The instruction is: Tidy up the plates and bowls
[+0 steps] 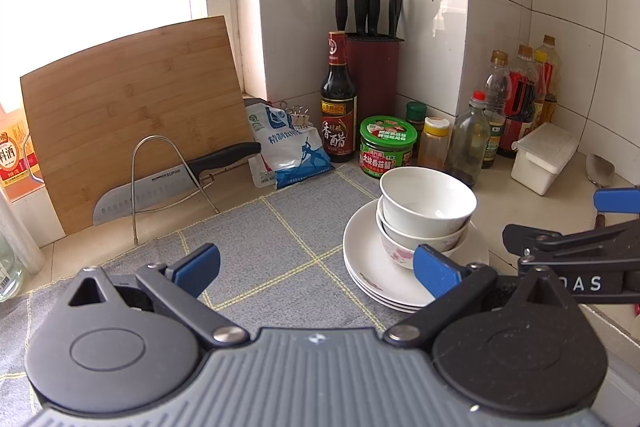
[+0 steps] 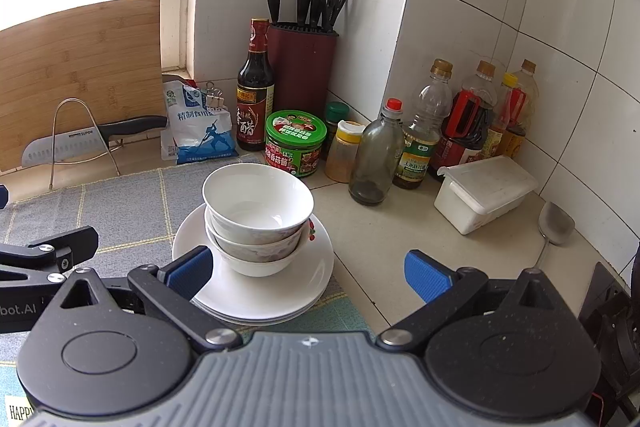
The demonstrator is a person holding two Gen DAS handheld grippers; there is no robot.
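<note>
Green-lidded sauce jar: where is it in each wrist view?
Left wrist: green-lidded sauce jar sits right of centre, behind the stacked bowls, right of the dark vinegar bottle.
Right wrist: the jar is just left of centre, behind the bowls.
Shared landmark: the dark red knife block in the tiled corner.

The counter point(image 2: 384, 239) is pale and runs into a tiled corner. A grey mat point(image 1: 256, 239) with yellow lines lies on it. A stack of white plates point(image 2: 256, 291) sits at the mat's right edge. Near the back wall stand a wooden board point(image 1: 132, 99), a salt bag point(image 1: 288, 147), a dark bottle point(image 1: 338, 99), a green jar point(image 1: 386, 147) and a white box point(image 2: 484, 191).
</note>
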